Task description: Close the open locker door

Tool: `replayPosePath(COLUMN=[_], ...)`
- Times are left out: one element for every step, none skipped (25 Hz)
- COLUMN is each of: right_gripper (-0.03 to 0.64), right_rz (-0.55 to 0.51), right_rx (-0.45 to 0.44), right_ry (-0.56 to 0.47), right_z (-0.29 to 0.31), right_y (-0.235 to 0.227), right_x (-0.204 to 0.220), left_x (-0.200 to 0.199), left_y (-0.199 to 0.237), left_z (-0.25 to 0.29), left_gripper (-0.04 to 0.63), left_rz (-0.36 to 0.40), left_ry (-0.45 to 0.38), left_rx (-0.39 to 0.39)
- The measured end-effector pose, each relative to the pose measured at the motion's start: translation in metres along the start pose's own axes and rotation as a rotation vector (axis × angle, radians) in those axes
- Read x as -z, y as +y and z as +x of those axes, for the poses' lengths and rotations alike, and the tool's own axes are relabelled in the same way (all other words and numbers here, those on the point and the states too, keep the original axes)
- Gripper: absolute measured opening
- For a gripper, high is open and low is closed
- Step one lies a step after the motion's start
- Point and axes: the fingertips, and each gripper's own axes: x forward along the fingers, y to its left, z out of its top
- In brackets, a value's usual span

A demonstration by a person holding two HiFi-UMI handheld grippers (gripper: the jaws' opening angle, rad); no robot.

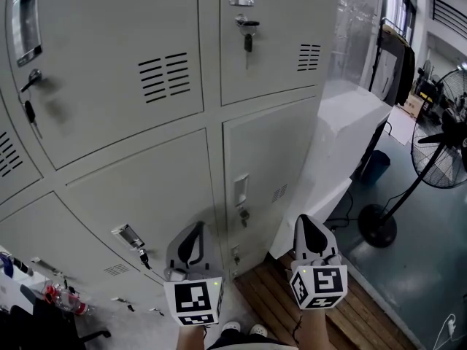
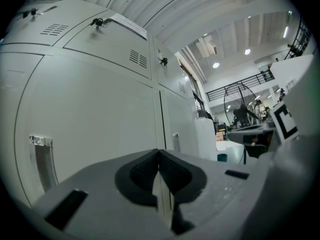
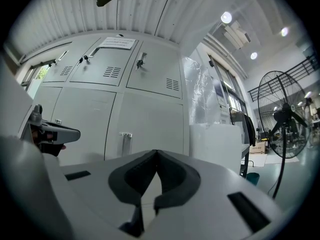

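Before lockers [image 1: 146, 181], two grippers [image 1: 197, 229] [image 1: 305, 224], jaws together, one fan [image 1: 444, 143]

The lockers [image 1: 139, 188] look like smooth, matt grey painted metal; at their foot lie bare wooden slats [image 1: 266, 297], beside them glossy clear plastic wrap [image 1: 354, 28].

The floor fan [image 1: 444, 133] runs off the right edge; the locker notice [image 3: 116, 43] (perhaps paper) is unreadably small.

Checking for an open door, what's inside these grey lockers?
Nothing inside shows. Every locker door in view looks shut, with keys hanging on several, so the doors cover whatever is stored.
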Motion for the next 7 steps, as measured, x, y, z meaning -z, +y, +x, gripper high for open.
replayPosePath(right_gripper=[0.018,0.018,0.018,0.018,0.018,0.018,0.018], right_rz=[0.001,0.001,0.003,0.004,0.004,0.004,0.004], right_rx=[0.001,0.0,0.0,-0.001,-0.001,-0.001,-0.001], right_ry=[0.0,0.0,0.0,0.0,0.0,0.001,0.001], right_z=[0.0001,0.0002,0.0005,0.0007,0.0008,0.001,0.0012], right_y=[-0.0002,-0.0002,-0.0001,0.0001,0.0004,0.0006,0.0008], right_x=[0.0,0.0001,0.0002,0.0002,0.0003,0.0004,0.0004], left_x=[0.0001,0.0003,0.0006,0.001,0.0014,0.0019,0.0023], left_y=[0.0001,0.0001,-0.0002,-0.0007,-0.0014,-0.0021,-0.0028], left_z=[0.0002,0.0005,0.0009,0.0013,0.0015,0.0017,0.0019], left_gripper=[0.003,0.003,0.003,0.003,0.003,0.003,0.003], left_rz=[-0.001,-0.002,-0.002,-0.002,-0.001,0.0,0.001], left_ry=[0.0,0.0,0.001,0.002,0.003,0.004,0.005], left_rx=[0.0,0.001,0.002,0.004,0.006,0.008,0.01])
